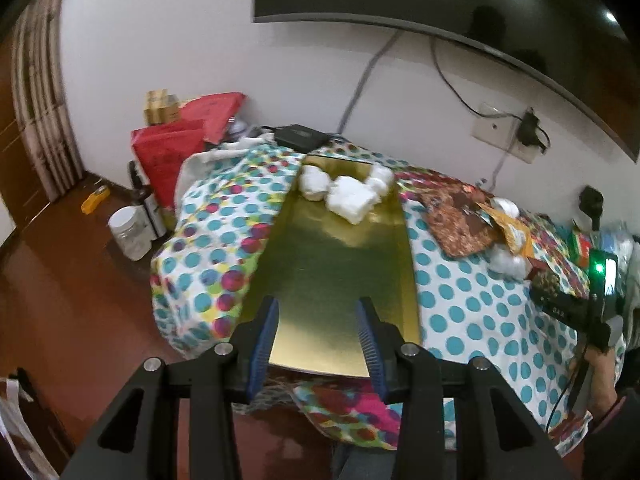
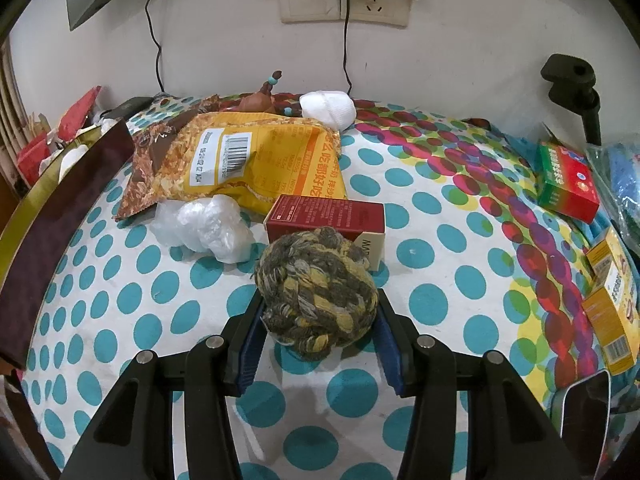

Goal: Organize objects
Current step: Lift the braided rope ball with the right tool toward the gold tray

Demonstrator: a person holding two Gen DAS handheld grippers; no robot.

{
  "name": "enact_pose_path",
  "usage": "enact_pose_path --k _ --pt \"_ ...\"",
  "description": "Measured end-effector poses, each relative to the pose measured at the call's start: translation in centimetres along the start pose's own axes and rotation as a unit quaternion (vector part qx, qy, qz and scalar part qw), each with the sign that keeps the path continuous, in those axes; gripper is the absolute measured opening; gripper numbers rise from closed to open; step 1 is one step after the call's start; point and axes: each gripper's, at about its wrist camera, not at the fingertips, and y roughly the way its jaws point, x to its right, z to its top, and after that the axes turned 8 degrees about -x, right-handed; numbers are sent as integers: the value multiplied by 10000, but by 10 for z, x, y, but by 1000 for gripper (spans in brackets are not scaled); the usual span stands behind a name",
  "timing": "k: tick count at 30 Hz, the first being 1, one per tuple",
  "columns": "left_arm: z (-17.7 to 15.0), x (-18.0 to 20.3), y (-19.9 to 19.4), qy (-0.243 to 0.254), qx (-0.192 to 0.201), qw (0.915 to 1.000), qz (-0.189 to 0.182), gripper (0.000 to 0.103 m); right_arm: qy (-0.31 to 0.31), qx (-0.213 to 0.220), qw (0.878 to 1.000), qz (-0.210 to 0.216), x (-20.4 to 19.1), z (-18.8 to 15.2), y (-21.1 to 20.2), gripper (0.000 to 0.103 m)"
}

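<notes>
My left gripper [image 1: 317, 305] is open and empty, hovering over the near end of a gold tray [image 1: 336, 280]. Several white rolled bundles [image 1: 345, 193] lie at the tray's far end. My right gripper [image 2: 318, 300] is shut on a braided yellow-grey rope ball [image 2: 317, 294], low over the dotted cloth [image 2: 432, 304]. The tray's gold rim and dark side [image 2: 44, 216] show at the left of the right wrist view. The right gripper also shows at the right edge of the left wrist view [image 1: 568, 300].
Just behind the ball are a red box [image 2: 326, 216], a crumpled clear plastic bag [image 2: 206, 226] and a yellow snack bag [image 2: 256, 160]. A white sock bundle [image 2: 329, 109] lies near the wall. Green-red box [image 2: 568, 182] and yellow boxes [image 2: 612, 304] are at right. Red bags [image 1: 176, 152] and a jar [image 1: 129, 233] stand on the floor.
</notes>
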Motion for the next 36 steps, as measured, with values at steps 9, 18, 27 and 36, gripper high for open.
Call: enact_pose_path --k 9,18,27,36 --pt "-9 -53 -2 -447 34 9989 161 41 3 76 10000 -40 0 0 -3 47" --pt "-19 -112 10 -1158 -128 9931 126 41 153 218 9996 -109 5 -1 -9 47" --pt "-29 -128 26 -1277 -282 9914 88 41 94 188 9994 -278 -4 -6 -23 47" --pt "-32 -136 34 -1322 -282 9908 116 41 -185 470 9986 146 -46 9 -64 47"
